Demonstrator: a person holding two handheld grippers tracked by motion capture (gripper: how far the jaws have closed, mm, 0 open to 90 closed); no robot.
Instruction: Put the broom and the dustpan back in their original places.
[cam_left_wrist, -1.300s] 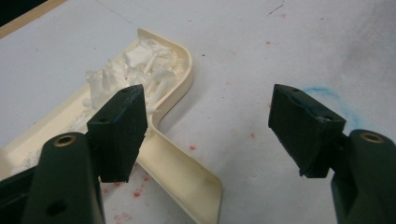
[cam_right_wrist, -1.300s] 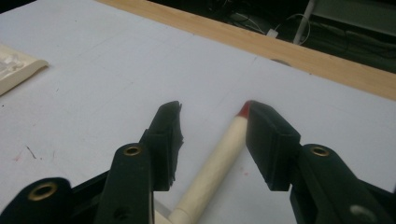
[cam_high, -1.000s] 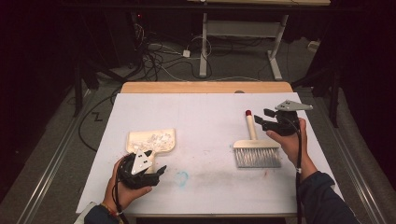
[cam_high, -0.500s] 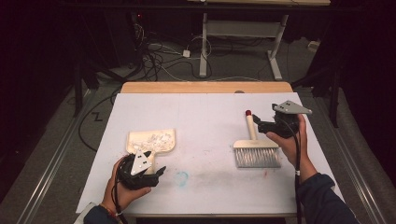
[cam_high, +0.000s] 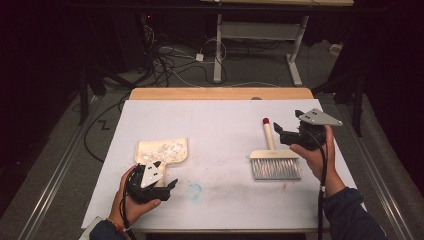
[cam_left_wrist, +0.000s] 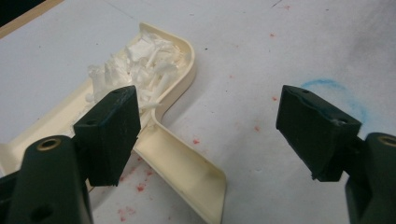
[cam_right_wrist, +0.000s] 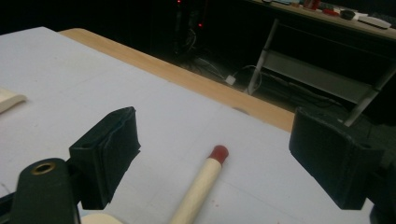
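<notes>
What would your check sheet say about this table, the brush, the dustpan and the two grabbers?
Surface: white table, blue smudge, red specks.
Job's things: cream dustpan holding white scraps; brush lying flat, red-tipped handle.
Clutter: nothing seen.
Grippers: left gripper jaws have just opened wider, straddling the dustpan handle, not pressing; right gripper just opened, above the brush handle.
Cables: tangle on the floor.
Surroundings: dark room, table frame behind.
</notes>
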